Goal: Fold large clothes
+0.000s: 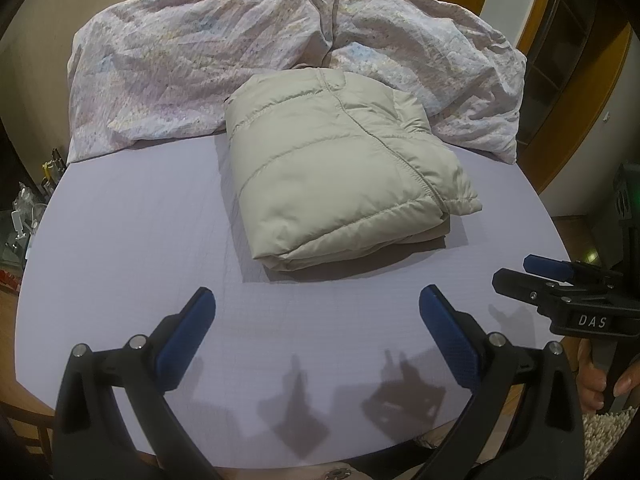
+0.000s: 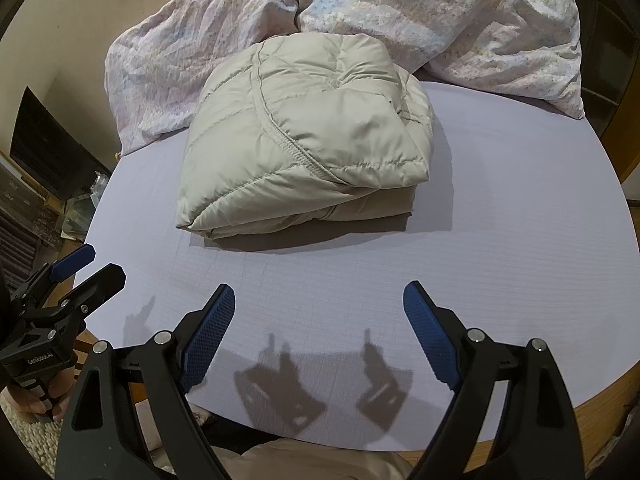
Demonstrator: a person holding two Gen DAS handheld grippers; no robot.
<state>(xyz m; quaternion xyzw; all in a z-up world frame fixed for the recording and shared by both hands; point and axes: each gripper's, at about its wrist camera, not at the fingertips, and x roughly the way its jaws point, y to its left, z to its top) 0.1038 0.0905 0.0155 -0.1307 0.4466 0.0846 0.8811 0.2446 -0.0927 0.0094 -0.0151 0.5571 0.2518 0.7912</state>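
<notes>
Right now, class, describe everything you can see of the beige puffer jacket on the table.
The puffer jacket is pale beige with a slight sheen, quilted in stitched, padded panels. It is folded into a thick, roughly rectangular bundle, with layered edges showing along its near side and one gathered cuff poking out at a corner. It lies flat on the lavender table cover. Its far edge meets the crumpled patterned quilt. Neither gripper touches it.

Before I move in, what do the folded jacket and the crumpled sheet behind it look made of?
Folded jacket: seemingly thin synthetic shell, nylon-like, slight sheen, stitched into puffy padded panels.
Crumpled sheet: probably matte woven cotton or similar, faded pastel print, fine creases all over.
</notes>
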